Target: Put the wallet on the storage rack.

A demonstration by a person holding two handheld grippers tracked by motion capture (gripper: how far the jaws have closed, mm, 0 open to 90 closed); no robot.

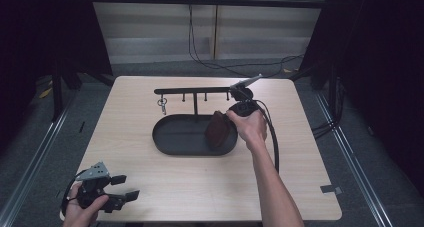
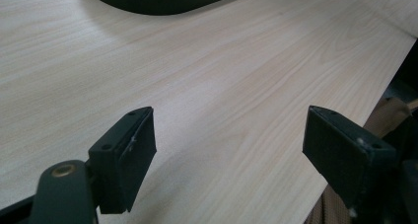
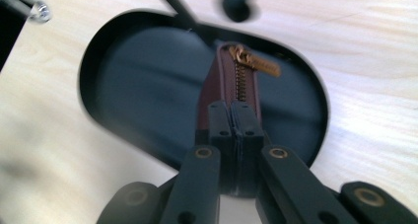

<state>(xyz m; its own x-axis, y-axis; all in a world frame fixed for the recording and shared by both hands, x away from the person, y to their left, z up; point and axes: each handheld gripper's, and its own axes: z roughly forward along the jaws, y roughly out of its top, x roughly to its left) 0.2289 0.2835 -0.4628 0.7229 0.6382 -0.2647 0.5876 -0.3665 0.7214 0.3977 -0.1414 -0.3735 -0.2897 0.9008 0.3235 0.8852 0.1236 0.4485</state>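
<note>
While the right claw (image 3: 235, 116) is clamped on the brown zip pouch (image 3: 231, 81) over the black tray (image 1: 172, 137) | pouch looks soft, light, floppy | best grabbed at its edge below the zip | left claw (image 2: 229, 157) spread wide, holding nothing, far off.

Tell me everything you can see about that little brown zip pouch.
The small dark-brown zip pouch, leather-looking, has a brass-coloured zipper with a flat gold pull at its top end. It stands on edge, zipper side up, over the right part of the black oval tray. The right claw is shut on its near edge.
</note>
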